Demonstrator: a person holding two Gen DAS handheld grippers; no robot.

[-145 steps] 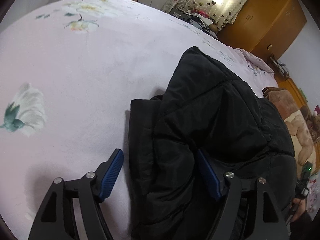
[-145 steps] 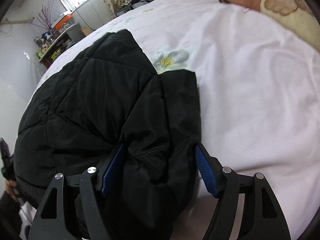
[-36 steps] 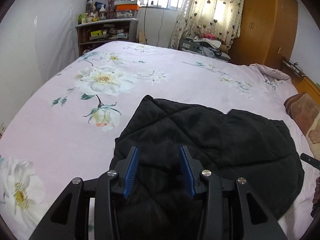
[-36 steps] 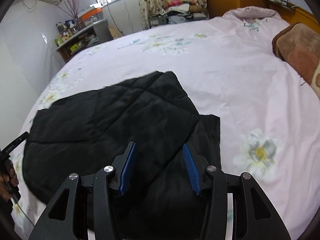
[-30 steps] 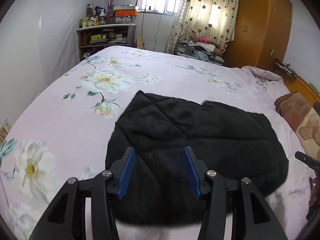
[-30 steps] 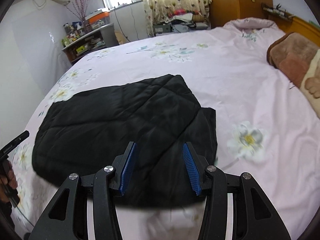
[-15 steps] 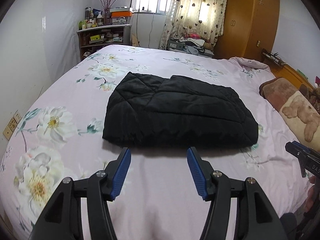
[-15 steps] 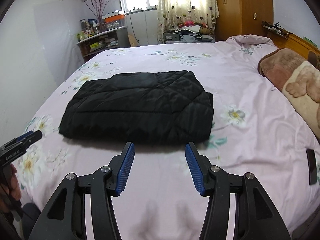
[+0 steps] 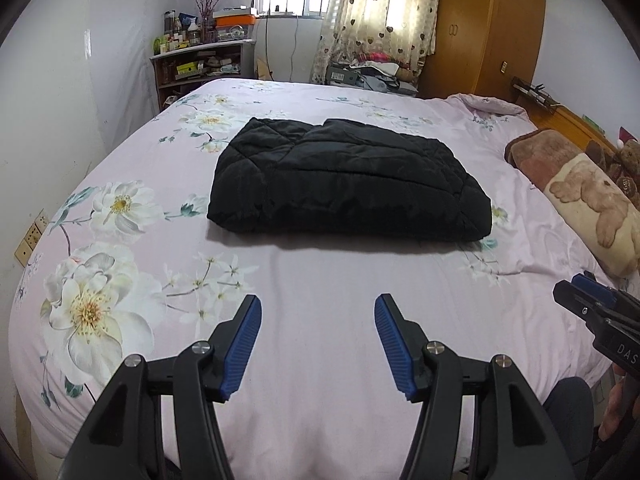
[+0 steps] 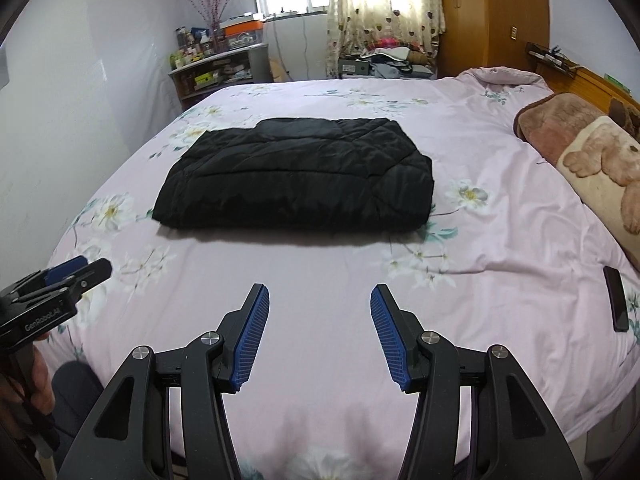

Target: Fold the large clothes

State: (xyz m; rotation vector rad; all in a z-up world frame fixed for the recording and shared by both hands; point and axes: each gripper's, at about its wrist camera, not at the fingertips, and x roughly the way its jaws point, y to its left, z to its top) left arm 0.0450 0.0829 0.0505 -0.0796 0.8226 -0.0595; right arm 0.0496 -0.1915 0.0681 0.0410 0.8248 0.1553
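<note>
A black quilted jacket (image 9: 344, 182) (image 10: 296, 182) lies folded into a flat rectangle in the middle of the pink flowered bed (image 9: 320, 320). My left gripper (image 9: 318, 312) hangs open over the bare sheet well short of the jacket, nothing between its blue pads. My right gripper (image 10: 318, 300) is likewise open and empty, the same distance back from the jacket. Each gripper shows at the edge of the other's view: the right gripper (image 9: 588, 300) at the far right, the left gripper (image 10: 76, 270) at the far left, held by a hand.
A brown bear-print blanket (image 9: 592, 200) lies along the bed's right side. A dark phone (image 10: 616, 298) rests on the sheet at the right edge. Cluttered shelves (image 9: 200, 64), a wooden wardrobe (image 9: 480, 28) and a curtained window stand beyond the bed.
Both grippers let go of the jacket, opened a little wider and pulled back toward the near edge of the bed. The jacket now lies folded and apart from them.
</note>
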